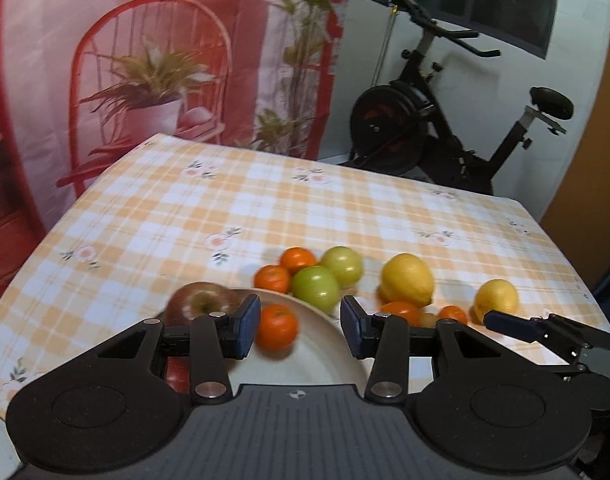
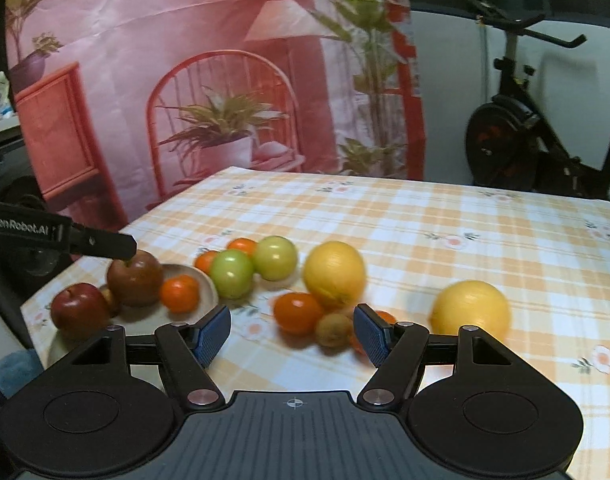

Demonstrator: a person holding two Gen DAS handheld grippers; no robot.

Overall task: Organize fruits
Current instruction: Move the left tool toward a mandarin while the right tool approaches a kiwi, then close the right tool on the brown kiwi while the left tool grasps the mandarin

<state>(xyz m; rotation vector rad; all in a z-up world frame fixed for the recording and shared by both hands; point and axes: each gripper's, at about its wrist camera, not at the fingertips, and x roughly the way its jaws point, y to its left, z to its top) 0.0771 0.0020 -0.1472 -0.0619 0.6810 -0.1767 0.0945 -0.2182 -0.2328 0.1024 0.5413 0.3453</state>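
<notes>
So from the left wrist cam, the left gripper [image 1: 301,330] hangs over the cream plate [image 1: 325,356] with its jaws apart and nothing pinched; a tangerine [image 1: 277,327] sits on the plate right between the pads, a red apple [image 1: 199,304] beside it. Two green apples [image 1: 317,286] and a lemon [image 1: 407,280] lie on the checked tablecloth [image 1: 345,208] past the rim. Right wrist cam: the right gripper [image 2: 291,334] is open too, empty, hovering just short of a tomato-ish orange fruit [image 2: 299,313] and a kiwi [image 2: 333,330], with a second lemon [image 2: 471,310] off to the right.
</notes>
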